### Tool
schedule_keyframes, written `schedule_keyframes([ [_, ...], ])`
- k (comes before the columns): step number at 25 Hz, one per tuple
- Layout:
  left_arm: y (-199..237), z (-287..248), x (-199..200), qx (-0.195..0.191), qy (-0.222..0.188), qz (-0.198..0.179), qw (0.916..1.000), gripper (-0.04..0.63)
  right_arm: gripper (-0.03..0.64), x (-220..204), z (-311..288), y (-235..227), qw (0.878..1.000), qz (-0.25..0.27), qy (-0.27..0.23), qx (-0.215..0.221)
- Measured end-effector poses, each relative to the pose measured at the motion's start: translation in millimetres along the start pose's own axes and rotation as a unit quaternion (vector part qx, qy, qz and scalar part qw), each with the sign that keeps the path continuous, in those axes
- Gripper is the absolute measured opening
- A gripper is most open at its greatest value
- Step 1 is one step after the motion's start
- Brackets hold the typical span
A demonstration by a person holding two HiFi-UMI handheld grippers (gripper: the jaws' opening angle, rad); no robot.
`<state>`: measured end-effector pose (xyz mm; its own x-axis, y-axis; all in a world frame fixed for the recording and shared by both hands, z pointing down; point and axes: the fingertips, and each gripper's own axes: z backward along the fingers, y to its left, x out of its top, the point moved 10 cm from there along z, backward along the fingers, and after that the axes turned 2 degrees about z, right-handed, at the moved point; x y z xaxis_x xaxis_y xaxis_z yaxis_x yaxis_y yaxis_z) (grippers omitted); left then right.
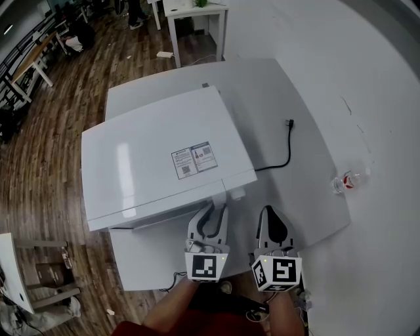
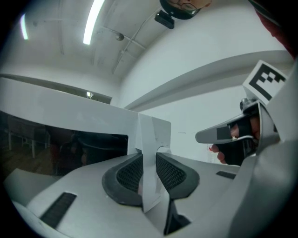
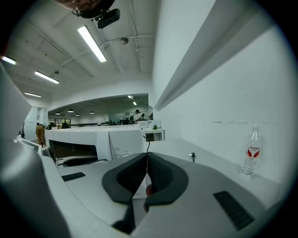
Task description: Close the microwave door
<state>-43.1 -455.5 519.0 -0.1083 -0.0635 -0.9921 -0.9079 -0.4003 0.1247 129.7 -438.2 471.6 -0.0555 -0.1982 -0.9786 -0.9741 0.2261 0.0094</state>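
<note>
The white microwave (image 1: 157,151) stands on a white table (image 1: 308,197), its front toward me. In the left gripper view its dark window (image 2: 65,146) is at left and the control panel with a knob (image 2: 163,149) at right. The door's white free edge (image 2: 149,139) juts out between the pads of my left gripper (image 2: 148,173), which close on it from both sides. In the head view the left gripper (image 1: 214,209) reaches the microwave's front right. My right gripper (image 1: 268,211) hangs beside it, shut and holding nothing (image 3: 146,160), pointing past the microwave (image 3: 93,144).
A black power cable (image 1: 285,147) with its plug lies on the table right of the microwave. A clear water bottle (image 1: 344,182) (image 3: 251,155) stands at the table's right edge by the white wall. Desks (image 1: 193,13) and wooden floor lie beyond.
</note>
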Motion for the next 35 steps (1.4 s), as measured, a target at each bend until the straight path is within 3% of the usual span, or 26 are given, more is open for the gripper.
schedule_keyframes([
  [10, 2.3, 2.4, 0.6, -0.011, 0.006, -0.026, 0.9996, 0.098, 0.028, 12.3, -3.6, 8.4, 1.0, 0.009, -0.005, -0.001],
  [16, 2.8, 13.6, 6.1, 0.0, 0.034, -0.041, 0.9986, 0.096, 0.028, 24.5, -2.2, 11.1, 1.0, 0.012, -0.016, 0.017],
  [22, -1.4, 28.6, 28.6, 0.06, -0.011, -0.03, 0.9977, 0.089, 0.028, 41.4, -6.1, 11.3, 0.996, 0.022, -0.043, 0.074],
  [27, -13.5, 44.1, 51.0, 0.13, -0.019, -0.03, 0.9909, 0.072, 0.028, 59.7, -5.5, -0.2, 0.989, 0.026, -0.066, 0.126],
  [35, -26.0, 67.7, 97.3, 0.205, -0.028, -0.052, 0.977, 0.028, 0.028, 90.7, 0.5, -4.4, 0.974, 0.028, -0.109, 0.198],
])
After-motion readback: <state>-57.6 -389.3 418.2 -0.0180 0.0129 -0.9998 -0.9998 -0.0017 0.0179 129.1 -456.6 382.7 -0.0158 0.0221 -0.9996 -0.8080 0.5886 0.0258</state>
